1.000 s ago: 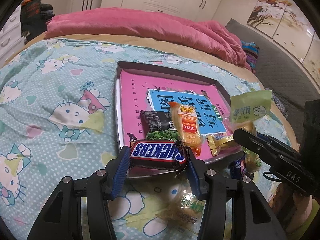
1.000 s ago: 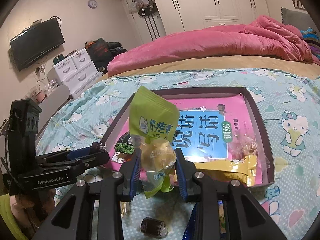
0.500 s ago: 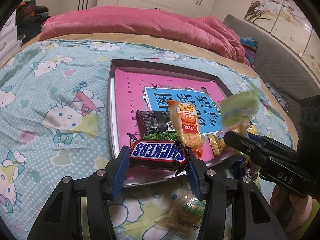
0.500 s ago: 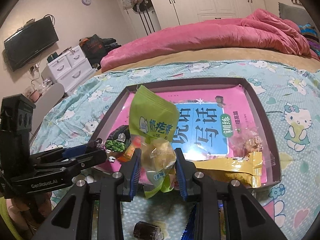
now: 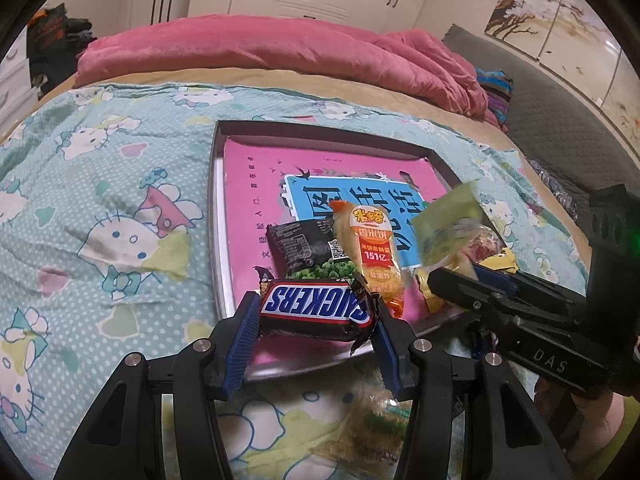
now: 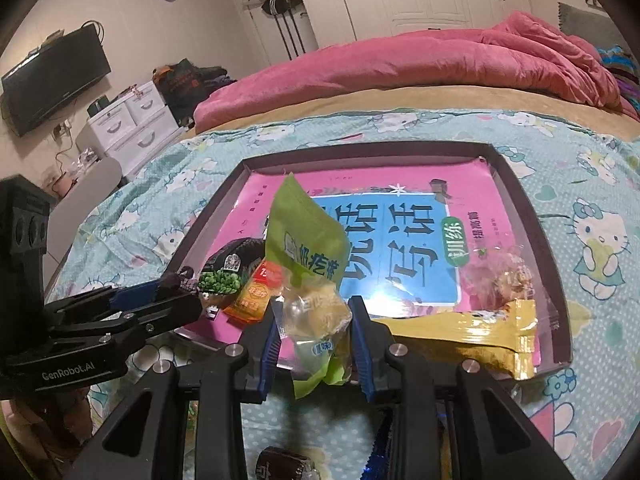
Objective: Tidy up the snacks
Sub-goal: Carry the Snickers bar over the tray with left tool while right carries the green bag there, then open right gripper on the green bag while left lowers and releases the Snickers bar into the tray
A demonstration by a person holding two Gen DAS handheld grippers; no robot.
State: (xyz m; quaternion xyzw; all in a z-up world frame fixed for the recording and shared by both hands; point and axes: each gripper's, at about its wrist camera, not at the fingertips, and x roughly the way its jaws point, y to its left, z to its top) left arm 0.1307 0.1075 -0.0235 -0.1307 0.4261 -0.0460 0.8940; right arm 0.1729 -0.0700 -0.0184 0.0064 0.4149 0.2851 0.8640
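1. One shallow dark-rimmed tray [image 5: 218,216] lies on the bed [image 5: 100,184], on a blue cartoon-cat sheet; one pink and blue booklet [image 6: 404,248] lines its bottom.
2. The left gripper [image 5: 316,332] has its jaws partly open and clamped on the two ends of one Snickers bar [image 5: 316,306], held crosswise over the tray's near edge.
3. The right gripper [image 6: 316,340] has its jaws narrowly set and pressed on one green-topped clear snack packet [image 6: 310,280] with a yellowish piece inside; the packet stands upright over the tray's near edge.
4. In the left wrist view that same packet [image 5: 448,220] shows blurred at the tray's right side, above the right gripper's [image 5: 452,280] fingers.
5. Four snacks lie in the tray. One black packet of green peas [image 5: 312,248] and one orange rice-cracker packet [image 5: 372,256] sit touching near the near left corner.
6. One gold foil packet [image 6: 472,340] lies along the near edge towards the right corner, and one clear bag of brownish pieces [image 6: 504,276] sits just behind it.
7. On the sheet in front of the tray I count three loose snacks: one clear packet with green print [image 5: 380,428], one small dark wrapped piece [image 6: 280,464] and one blue foil wrapper [image 6: 380,452], partly hidden by the right gripper.
8. One pink quilt [image 5: 280,44] is heaped along the far edge of the bed.
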